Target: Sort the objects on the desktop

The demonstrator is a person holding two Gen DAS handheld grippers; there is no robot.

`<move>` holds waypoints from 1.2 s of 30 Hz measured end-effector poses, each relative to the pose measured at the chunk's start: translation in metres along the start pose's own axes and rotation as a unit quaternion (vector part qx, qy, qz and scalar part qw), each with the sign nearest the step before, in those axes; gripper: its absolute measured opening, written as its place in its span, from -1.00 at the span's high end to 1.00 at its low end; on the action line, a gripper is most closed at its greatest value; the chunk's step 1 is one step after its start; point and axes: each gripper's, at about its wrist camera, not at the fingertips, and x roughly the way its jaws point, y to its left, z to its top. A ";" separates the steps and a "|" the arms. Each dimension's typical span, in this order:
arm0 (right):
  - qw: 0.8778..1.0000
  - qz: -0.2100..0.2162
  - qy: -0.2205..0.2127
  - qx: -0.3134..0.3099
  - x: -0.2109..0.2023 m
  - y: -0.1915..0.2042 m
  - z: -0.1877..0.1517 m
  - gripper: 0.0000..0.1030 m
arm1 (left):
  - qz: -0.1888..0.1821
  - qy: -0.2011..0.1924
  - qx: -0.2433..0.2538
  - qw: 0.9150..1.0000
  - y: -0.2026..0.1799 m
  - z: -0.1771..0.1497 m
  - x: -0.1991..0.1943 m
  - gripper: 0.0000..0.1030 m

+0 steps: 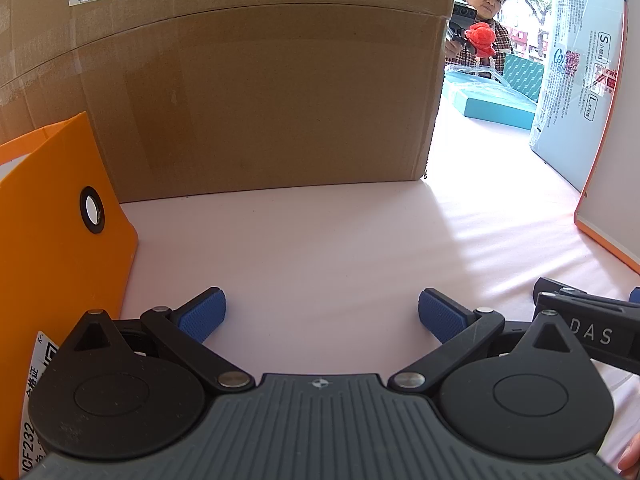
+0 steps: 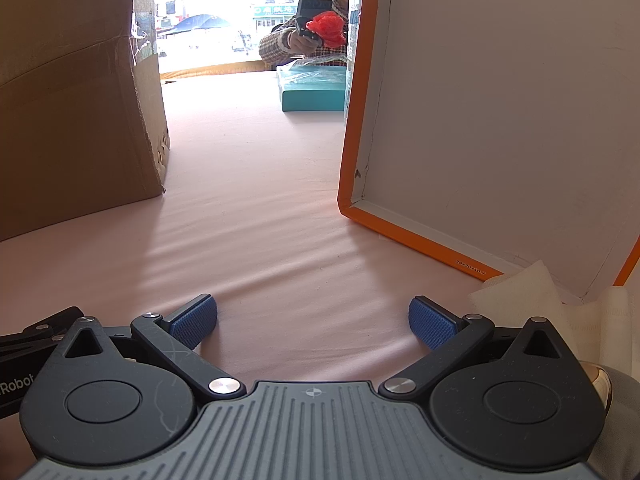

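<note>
My left gripper is open and empty, low over the pink tablecloth, facing a big cardboard box. An orange file folder stands just left of its left finger. My right gripper is open and empty over the same cloth, between the cardboard box on the left and an upright orange-edged white box lid on the right. White tissue lies beside its right finger. The right gripper's body shows at the right edge of the left wrist view.
A teal flat box and a pale blue printed package lie farther back; the teal box also shows in the right wrist view. A person across the table holds another gripper with a red object. A rounded golden object is at the lower right.
</note>
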 end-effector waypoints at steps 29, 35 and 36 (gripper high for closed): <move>1.000 0.001 0.000 0.001 0.000 0.000 0.000 -1.00 | 0.004 -0.001 0.001 1.000 -0.003 -0.001 -0.001 -1.00; 1.000 0.000 0.000 0.000 0.000 0.001 0.000 -1.00 | 0.004 -0.001 0.001 1.000 -0.003 0.000 -0.002 -1.00; 1.000 0.000 0.000 0.000 0.000 0.001 0.000 -1.00 | 0.004 -0.001 0.001 1.000 -0.003 0.000 -0.002 -1.00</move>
